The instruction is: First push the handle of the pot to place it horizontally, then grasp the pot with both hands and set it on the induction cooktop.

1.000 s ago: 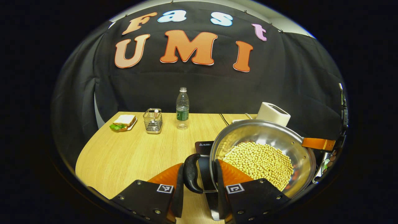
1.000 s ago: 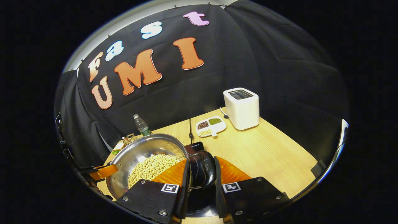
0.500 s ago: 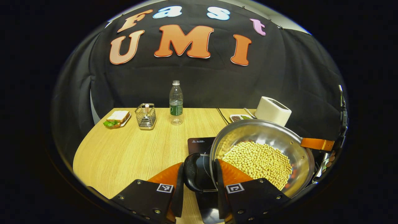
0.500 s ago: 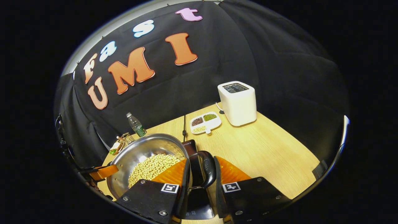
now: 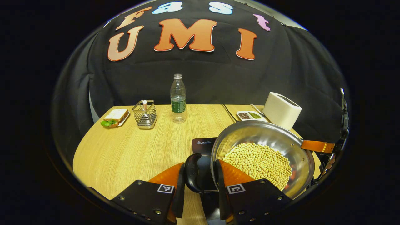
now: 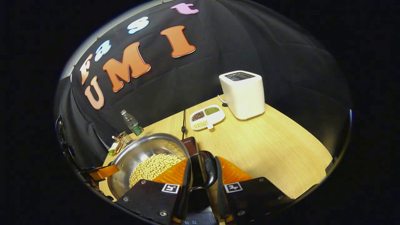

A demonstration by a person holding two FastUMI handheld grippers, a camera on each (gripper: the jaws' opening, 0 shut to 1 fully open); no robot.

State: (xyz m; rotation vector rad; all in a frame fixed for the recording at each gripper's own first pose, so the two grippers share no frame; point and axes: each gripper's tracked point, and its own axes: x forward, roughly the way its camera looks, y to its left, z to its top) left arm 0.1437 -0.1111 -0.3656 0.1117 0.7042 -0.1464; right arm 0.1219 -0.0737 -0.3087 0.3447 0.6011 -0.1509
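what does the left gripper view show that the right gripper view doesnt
Left gripper view: the left gripper shut on the pot's left handle, and the sandwich in plain sight, bread over greens.

Right gripper view: the right gripper shut on the right handle, and the slots on top of the white toaster.

Shared: the steel pot with soybeans, the black induction cooktop under it, and the water bottle.

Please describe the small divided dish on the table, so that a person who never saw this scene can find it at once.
Look at the wooden table and find the white toaster near its far edge. Directly beside the toaster, on the side toward the black cable, lies the small white divided dish. It alone has three compartments, holding dark, green and pale grains, unlike the big steel pot of beans.
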